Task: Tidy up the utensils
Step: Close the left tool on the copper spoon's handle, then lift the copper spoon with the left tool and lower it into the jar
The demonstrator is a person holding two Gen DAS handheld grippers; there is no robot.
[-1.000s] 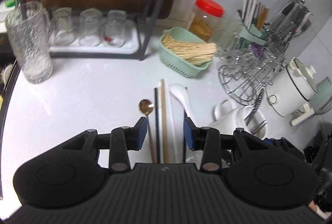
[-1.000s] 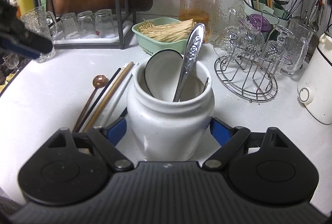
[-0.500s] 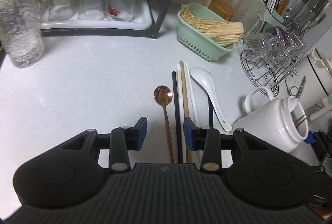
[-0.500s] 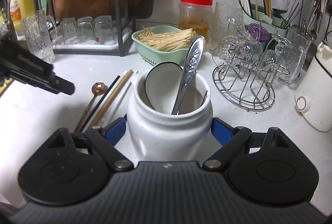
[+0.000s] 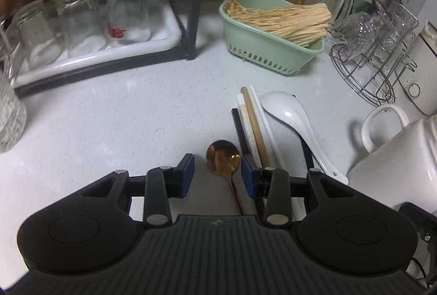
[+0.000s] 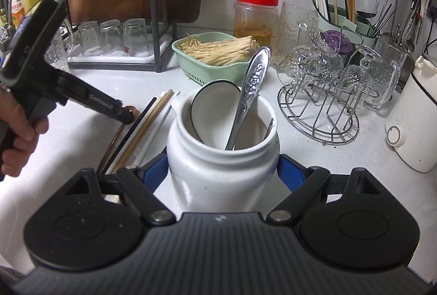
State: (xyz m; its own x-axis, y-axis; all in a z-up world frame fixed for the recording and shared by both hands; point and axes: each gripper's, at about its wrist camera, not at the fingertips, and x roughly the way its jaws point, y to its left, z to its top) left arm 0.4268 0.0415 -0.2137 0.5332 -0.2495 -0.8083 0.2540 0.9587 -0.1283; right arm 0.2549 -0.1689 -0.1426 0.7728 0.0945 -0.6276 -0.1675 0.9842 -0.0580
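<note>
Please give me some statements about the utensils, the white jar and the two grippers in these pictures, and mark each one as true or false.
1. The right gripper has its fingers around the white jar. True.
2. The white jar is empty. False: a silver spoon and a black-rimmed white spoon stand in it.
3. The copper spoon lies on the counter between the open fingers of the left gripper. True.
4. The white soup spoon is inside the green basket. False: it lies on the counter beside the chopsticks.
5. The plastic jar has a blue lid. False: the lid is red.
</note>
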